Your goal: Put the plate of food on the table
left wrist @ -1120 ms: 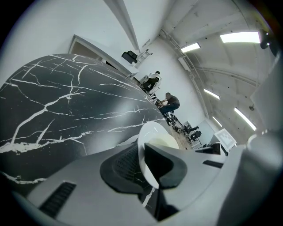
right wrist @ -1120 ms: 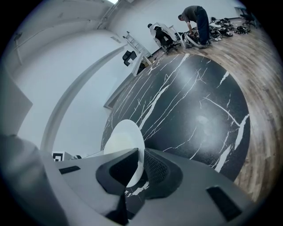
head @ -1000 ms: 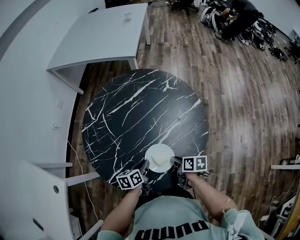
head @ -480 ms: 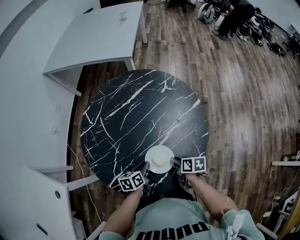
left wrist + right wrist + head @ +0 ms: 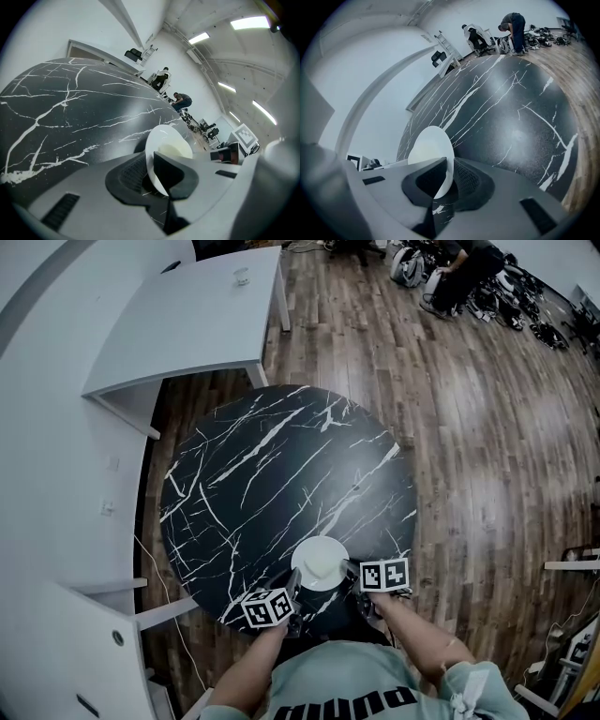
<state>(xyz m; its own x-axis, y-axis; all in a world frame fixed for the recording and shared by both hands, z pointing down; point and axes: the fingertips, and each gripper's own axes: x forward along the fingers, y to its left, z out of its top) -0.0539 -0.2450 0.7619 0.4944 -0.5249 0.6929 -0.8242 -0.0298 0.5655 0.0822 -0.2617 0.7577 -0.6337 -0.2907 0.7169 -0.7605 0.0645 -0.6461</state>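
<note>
A white plate with a pale lump of food sits at the near edge of the round black marble table. My left gripper holds the plate's left rim and my right gripper its right rim. In the left gripper view the plate stands edge-on between the jaws of the left gripper, with its rim caught between the pads. In the right gripper view the plate is pinched the same way by the right gripper. I cannot tell whether the plate's underside touches the tabletop.
A white desk with a small cup stands beyond the table. A white wall unit runs along the left. Wooden floor lies to the right. A person bends over gear at the far right.
The plate and both grippers stay almost where they were at the table's near edge. Only the head view has drifted a little.
</note>
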